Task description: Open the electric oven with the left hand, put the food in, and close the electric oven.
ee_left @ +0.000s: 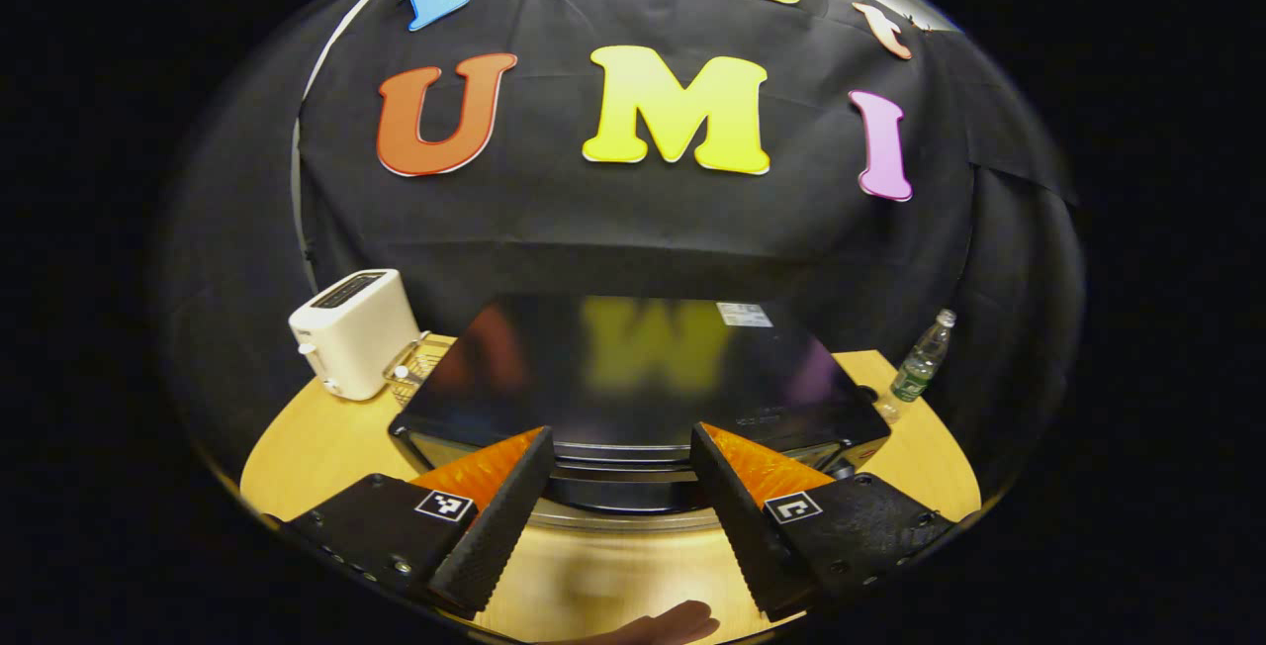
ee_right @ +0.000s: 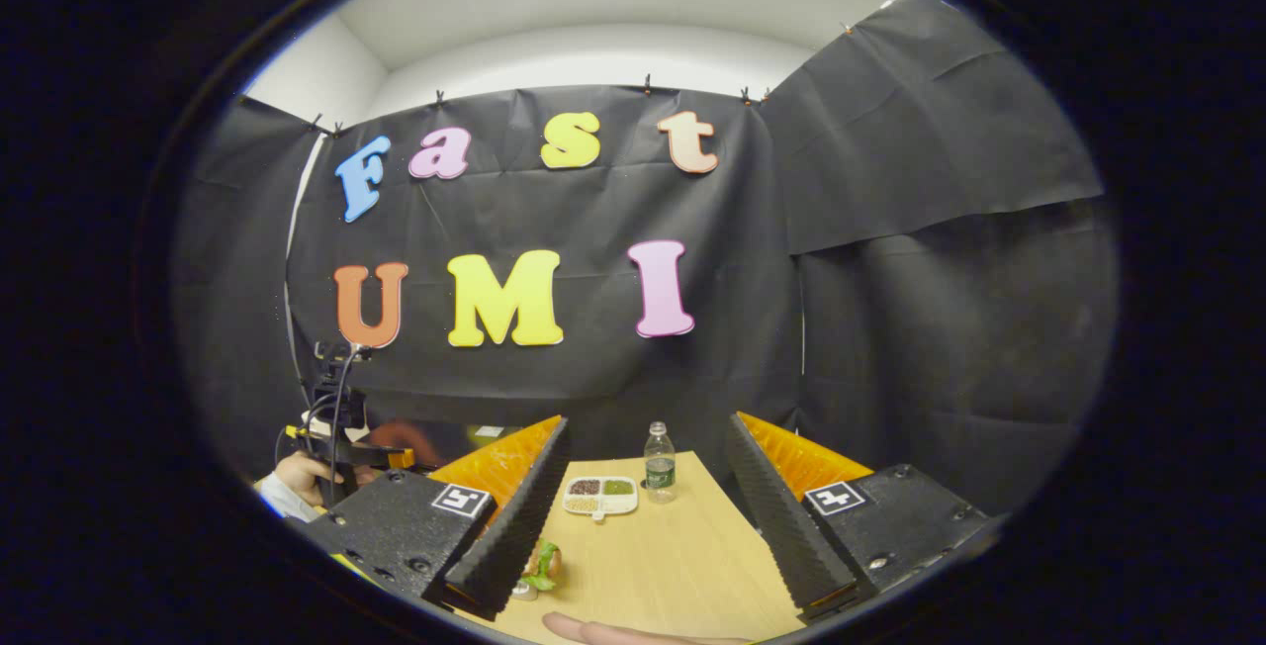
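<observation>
My left jaws (ee_left: 618, 516) gape just before the oven (ee_left: 643, 398), mid-frame on the tabletop (ee_left: 316, 447). I should drop squarely onto its handle before pulling. My right jaws (ee_right: 648, 516) stand open too, food (ee_right: 542, 566) lower left, bottle (ee_right: 660, 462) beyond.

Glossy, mirror-like black top on the electric oven (ee_left: 633, 368), chrome-bright metal handle (ee_left: 618, 451); smooth pale wood table (ee_right: 673, 556); matt creased cloth wall (ee_right: 920, 328); smooth cream plastic toaster (ee_left: 354, 333); clear plastic bottle (ee_right: 660, 462)
</observation>
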A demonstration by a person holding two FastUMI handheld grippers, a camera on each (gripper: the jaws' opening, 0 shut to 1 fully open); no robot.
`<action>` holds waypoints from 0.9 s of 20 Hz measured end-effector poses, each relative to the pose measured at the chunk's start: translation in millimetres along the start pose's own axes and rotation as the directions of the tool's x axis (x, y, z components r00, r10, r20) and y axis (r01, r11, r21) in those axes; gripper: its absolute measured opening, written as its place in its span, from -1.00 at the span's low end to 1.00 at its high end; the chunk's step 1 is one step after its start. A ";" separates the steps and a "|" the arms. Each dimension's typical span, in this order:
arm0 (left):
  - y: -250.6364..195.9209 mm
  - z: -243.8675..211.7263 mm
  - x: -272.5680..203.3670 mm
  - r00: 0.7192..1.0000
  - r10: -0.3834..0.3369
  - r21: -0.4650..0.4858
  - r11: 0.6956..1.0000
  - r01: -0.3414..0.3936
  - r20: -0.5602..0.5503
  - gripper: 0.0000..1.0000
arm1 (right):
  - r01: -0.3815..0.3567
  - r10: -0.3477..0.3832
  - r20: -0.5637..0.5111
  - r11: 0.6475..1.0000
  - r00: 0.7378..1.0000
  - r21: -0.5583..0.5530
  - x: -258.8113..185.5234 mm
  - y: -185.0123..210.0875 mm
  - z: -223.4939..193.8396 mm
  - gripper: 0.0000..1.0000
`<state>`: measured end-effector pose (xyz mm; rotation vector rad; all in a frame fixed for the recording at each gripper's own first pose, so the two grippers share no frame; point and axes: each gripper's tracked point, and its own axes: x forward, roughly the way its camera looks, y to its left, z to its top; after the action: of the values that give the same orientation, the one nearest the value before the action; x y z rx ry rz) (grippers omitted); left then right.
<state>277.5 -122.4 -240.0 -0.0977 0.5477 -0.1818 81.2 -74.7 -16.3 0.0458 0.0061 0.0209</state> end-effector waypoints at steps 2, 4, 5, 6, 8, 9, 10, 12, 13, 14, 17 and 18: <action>4.0 -1.2 1.6 1.000 0.027 0.047 0.999 -0.026 -0.008 0.92 | 0.008 -0.008 0.002 1.000 1.000 -0.002 0.4 -1.6 -0.2 1.00; 4.7 -5.2 2.5 0.999 0.051 0.105 0.993 -0.049 -0.017 0.88 | 0.004 -0.004 0.001 1.000 1.000 -0.006 -1.4 -0.9 -1.1 1.00; 5.6 -5.3 3.0 0.998 0.055 0.116 0.992 -0.053 -0.011 0.89 | -0.001 0.001 0.000 1.000 1.000 -0.004 -2.2 1.4 -1.2 0.82; 5.1 -7.1 1.8 0.998 0.054 0.107 0.993 -0.051 -0.019 0.89 | -0.006 0.006 0.001 1.000 1.000 -0.002 -3.0 3.1 -0.7 1.00; 4.4 -14.5 -5.8 0.997 0.050 0.096 0.994 -0.045 -0.050 0.89 | -0.005 0.005 0.004 1.000 1.000 -0.002 -4.0 2.5 -0.8 1.00; 4.2 -12.7 -6.4 0.998 0.048 0.090 0.995 -0.044 -0.050 0.92 | -0.007 0.007 0.003 1.000 1.000 0.000 -5.0 2.8 -1.5 1.00; 4.6 -16.5 -9.4 0.997 0.048 0.089 0.995 -0.042 -0.065 0.91 | -0.010 0.010 0.002 1.000 1.000 0.002 -5.5 4.8 -1.5 1.00; 4.0 -21.5 -14.9 0.996 0.049 0.099 0.994 -0.042 -0.074 0.91 | -0.012 0.012 0.001 1.000 1.000 0.003 -6.4 6.0 -2.3 1.00; 3.8 -24.1 -19.9 0.996 0.049 0.099 0.994 -0.042 -0.072 0.91 | -0.012 0.012 0.000 1.000 1.000 0.002 -7.0 6.7 -3.0 1.00; 3.3 -28.3 -24.5 0.995 0.051 0.098 0.994 -0.043 -0.082 0.91 | -0.011 0.011 -0.001 1.000 1.000 0.002 -7.9 6.3 -2.4 1.00; 2.4 -41.5 -40.5 0.995 0.050 0.102 0.994 -0.041 -0.087 0.91 | -0.009 0.009 0.000 1.000 1.000 0.002 -12.6 7.0 -3.1 0.82; 2.8 -47.9 -46.3 0.995 0.049 0.101 0.994 -0.040 -0.091 0.91 | -0.007 0.007 -0.001 1.000 1.000 0.001 -14.0 5.8 -4.0 0.82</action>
<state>214.0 -112.6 -257.6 0.0192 0.6322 -0.1704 67.1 -69.1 -19.9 0.0472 0.0071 0.0280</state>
